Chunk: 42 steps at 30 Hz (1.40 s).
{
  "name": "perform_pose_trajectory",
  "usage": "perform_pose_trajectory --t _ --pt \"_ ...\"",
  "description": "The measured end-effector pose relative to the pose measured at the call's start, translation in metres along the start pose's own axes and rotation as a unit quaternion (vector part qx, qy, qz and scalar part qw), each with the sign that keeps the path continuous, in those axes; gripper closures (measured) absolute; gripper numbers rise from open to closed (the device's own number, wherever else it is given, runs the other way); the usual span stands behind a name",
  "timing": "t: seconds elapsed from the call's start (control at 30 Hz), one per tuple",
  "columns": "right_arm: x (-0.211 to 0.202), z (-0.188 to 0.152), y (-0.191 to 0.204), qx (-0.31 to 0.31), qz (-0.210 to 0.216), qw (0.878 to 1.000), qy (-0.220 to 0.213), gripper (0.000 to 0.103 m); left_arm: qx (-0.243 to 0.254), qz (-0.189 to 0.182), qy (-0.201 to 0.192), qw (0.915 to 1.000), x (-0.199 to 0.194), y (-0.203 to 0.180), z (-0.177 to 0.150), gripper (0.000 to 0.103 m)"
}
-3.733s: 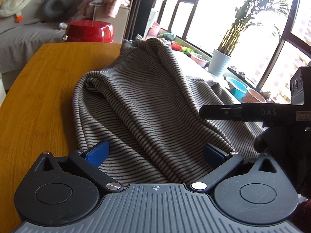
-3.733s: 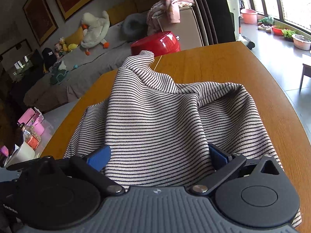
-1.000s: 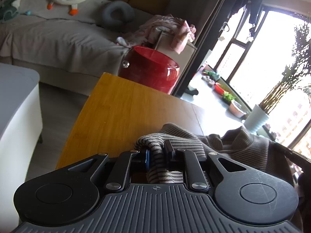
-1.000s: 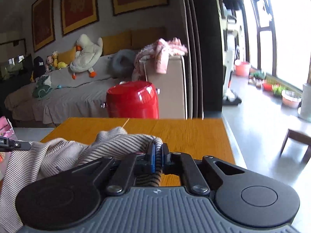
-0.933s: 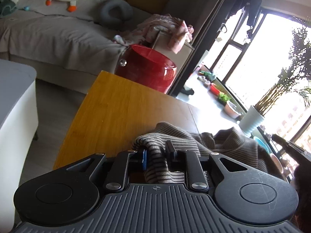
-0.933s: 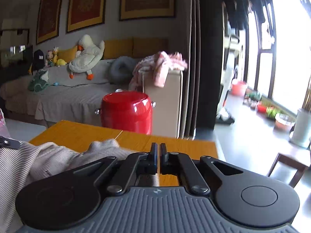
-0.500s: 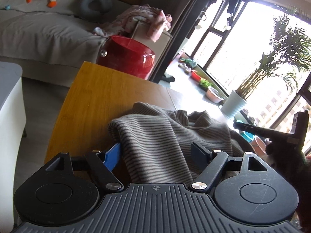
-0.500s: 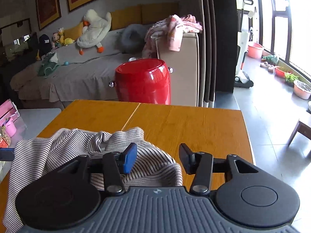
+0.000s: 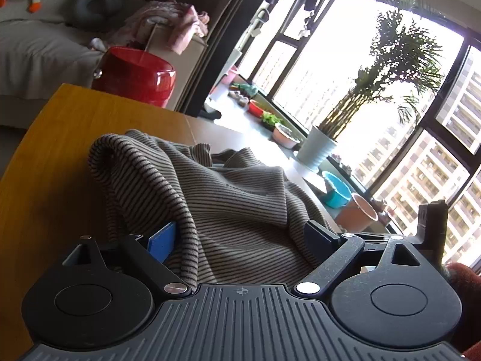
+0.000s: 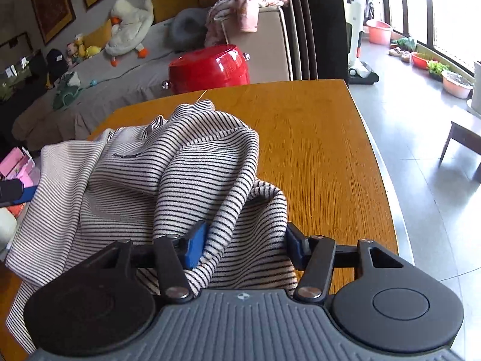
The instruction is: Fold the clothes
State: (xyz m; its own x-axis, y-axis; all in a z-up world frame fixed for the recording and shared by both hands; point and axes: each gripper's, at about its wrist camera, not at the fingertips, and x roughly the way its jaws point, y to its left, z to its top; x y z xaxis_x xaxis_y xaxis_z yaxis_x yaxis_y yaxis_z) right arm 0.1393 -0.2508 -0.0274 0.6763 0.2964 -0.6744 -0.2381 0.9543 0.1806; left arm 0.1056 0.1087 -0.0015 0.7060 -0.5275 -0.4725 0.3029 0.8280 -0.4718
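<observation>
A black-and-white striped garment [image 9: 234,201] lies bunched and folded over on the wooden table [image 9: 54,150]. My left gripper [image 9: 240,237] is open, its blue pads on either side of a fold of the cloth. In the right wrist view the same garment [image 10: 156,174] lies heaped on the table [image 10: 315,150], and my right gripper [image 10: 245,243] is open with a fold of cloth between its pads. The tip of the left gripper [image 10: 15,192] shows at the left edge there. Part of the right gripper [image 9: 430,225] shows at the right of the left wrist view.
A red round container [image 10: 210,69] stands beyond the table's far edge, with a sofa [image 10: 120,69] and soft toys behind. Windows, a potted plant [image 9: 318,150] and basins are on the right. The table's right edge [image 10: 387,186] drops to a tiled floor with a small stool.
Both grippers were shut on the garment a second ago and have opened, letting the cloth drop onto the table. The folded heap has settled lower, and both views tilted down toward it.
</observation>
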Motion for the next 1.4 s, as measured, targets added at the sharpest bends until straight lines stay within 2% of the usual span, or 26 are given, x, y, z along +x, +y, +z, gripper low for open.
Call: perform_pose_trajectory --t 0.03,0.1,0.17,0.27,0.37,0.43,0.47,0.5,0.6,0.77,0.87,0.97,1.07,1.17,1.4 --pt "-0.004 -0.001 0.004 -0.009 -0.002 1.0 0.002 0.047 0.004 -0.001 -0.003 1.0 -0.002 -0.002 -0.001 0.009" --pt "-0.016 0.005 0.006 0.003 -0.009 1.0 -0.023 0.046 0.008 0.002 -0.011 0.9999 -0.01 -0.002 -0.001 0.008" --pt "-0.022 0.012 0.005 0.022 0.0 0.999 -0.041 0.04 0.003 0.008 -0.02 0.9998 -0.018 0.001 0.001 0.008" --pt "-0.009 0.024 0.011 0.016 0.005 0.999 -0.046 0.037 -0.004 0.023 -0.037 0.999 -0.03 0.005 0.006 0.008" --pt "0.012 0.033 0.022 -0.009 0.005 0.999 -0.041 0.039 -0.004 0.022 -0.058 0.9981 -0.044 0.004 0.01 0.008" --pt "0.026 0.039 0.029 -0.026 0.004 0.999 -0.037 0.068 -0.001 0.015 -0.067 0.9977 -0.051 0.001 0.011 0.006" --pt "0.032 0.043 0.033 -0.036 0.003 0.999 -0.036 0.089 0.001 0.01 -0.071 0.9974 -0.053 0.0 0.011 0.005" --pt "0.03 0.05 0.04 -0.053 -0.007 0.998 -0.043 0.098 0.004 0.005 -0.07 0.9975 -0.052 -0.003 0.011 0.005" --pt "0.014 0.082 0.059 -0.112 -0.026 0.99 -0.087 0.098 0.014 -0.011 -0.053 0.9984 -0.039 -0.011 0.007 0.004" --pt "0.013 0.129 0.065 -0.152 -0.076 0.975 -0.14 0.098 0.036 -0.042 -0.006 0.9984 0.002 -0.026 -0.006 0.003" --pt "0.043 0.134 0.053 -0.146 -0.103 0.978 -0.11 0.098 0.048 -0.06 0.022 0.9968 0.026 -0.034 -0.013 0.003" --pt "0.086 0.116 0.038 -0.163 -0.151 0.973 -0.064 0.098 0.037 -0.054 0.053 0.9964 0.048 -0.026 -0.021 0.003" --pt "0.105 0.103 0.023 -0.147 -0.166 0.974 -0.039 0.098 0.014 -0.056 0.078 0.9953 0.061 -0.013 -0.026 0.003" --pt "0.101 0.103 0.018 -0.143 -0.169 0.974 -0.051 0.098 0.003 -0.067 0.08 0.9945 0.065 0.0 -0.028 0.002" --pt "0.072 0.138 0.044 -0.186 -0.166 0.961 -0.117 0.098 0.019 -0.072 0.08 0.994 0.065 0.002 -0.031 0.001"
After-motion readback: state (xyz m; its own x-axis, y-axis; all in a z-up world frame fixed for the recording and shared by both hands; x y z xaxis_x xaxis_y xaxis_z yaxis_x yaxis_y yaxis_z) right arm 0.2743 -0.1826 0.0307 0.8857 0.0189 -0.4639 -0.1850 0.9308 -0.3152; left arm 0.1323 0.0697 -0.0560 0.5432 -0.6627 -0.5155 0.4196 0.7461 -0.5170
